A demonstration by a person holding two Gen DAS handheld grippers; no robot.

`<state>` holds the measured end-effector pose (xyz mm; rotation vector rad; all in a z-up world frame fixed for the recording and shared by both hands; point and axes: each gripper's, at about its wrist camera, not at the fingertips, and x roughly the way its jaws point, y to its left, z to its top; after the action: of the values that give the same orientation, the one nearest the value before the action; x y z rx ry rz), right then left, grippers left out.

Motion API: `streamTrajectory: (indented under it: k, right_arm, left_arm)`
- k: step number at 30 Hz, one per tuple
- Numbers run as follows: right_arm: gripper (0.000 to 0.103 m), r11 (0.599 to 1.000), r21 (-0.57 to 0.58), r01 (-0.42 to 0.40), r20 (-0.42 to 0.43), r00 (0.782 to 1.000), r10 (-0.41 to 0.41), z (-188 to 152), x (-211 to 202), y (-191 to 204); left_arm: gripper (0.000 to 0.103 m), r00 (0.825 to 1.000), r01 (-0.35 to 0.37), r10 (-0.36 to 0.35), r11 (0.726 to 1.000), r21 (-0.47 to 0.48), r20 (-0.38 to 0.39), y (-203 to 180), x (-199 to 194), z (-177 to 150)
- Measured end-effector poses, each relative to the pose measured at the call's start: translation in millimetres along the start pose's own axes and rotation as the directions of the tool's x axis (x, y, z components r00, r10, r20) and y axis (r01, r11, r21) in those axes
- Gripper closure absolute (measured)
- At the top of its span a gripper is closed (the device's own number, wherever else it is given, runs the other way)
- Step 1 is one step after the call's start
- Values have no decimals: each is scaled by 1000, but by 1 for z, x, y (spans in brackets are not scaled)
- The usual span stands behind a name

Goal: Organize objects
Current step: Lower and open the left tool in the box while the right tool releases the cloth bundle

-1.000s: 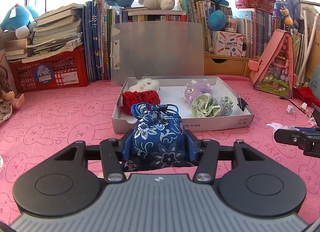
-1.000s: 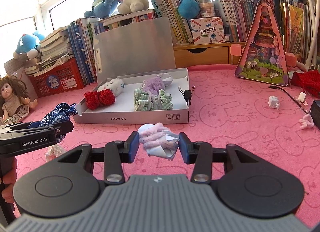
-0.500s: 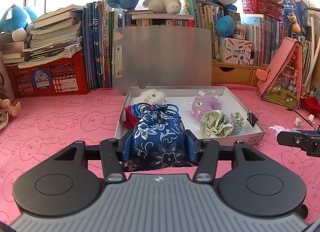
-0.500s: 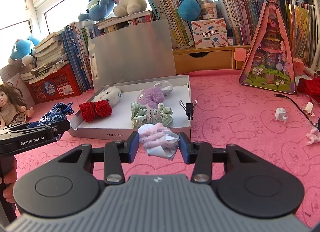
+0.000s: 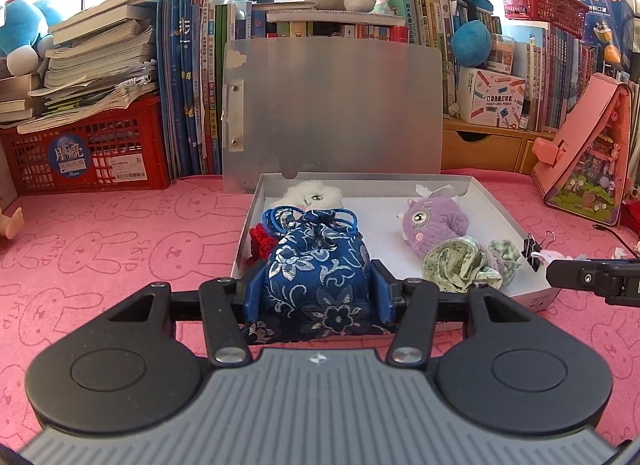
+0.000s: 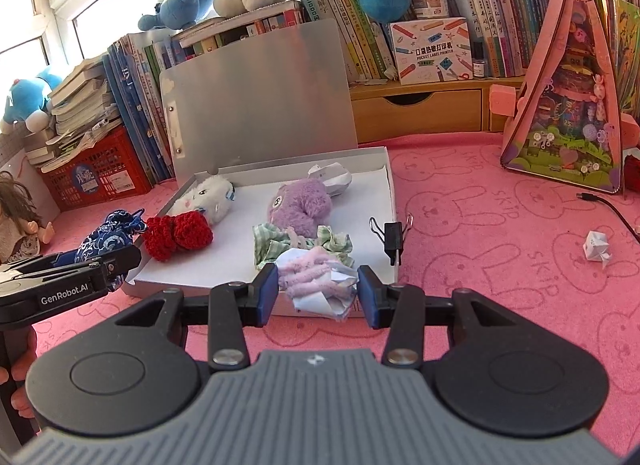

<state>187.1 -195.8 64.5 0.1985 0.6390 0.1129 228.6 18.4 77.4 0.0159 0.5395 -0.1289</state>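
While both loads hang at the box front rim, its middle lies bare.

my left gripper clamps the blue floral pouch at the near left corner of the open white box. inside the box: white plush at back left, purple plush mid-right, green cloth near front. right gripper just beside the box's right front corner.
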Motion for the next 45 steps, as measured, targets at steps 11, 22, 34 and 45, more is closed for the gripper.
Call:
streamTrajectory:
  k: [11,22,34,45]
  right_arm:
    - [56,999,32,-23,-85,996,26,9,46,5]
    - [55,1000,28,-7,-89,996,10,20,71,4]
    - [52,999,39,1,-98,995,3,24,88,-1]
    - [29,1000,-2,-1,-41,999,1,22,61,3]
  left_arm:
    - [44,996,1,-3,1000,-27,-84,6,46,6]
    - [44,995,-25,27,1000,16,-97,8,76,9]
    - [44,989,-66,66,998,2,-129,15,98,17]
    - [21,998,-34,36,999,42,-57,11,63,23]
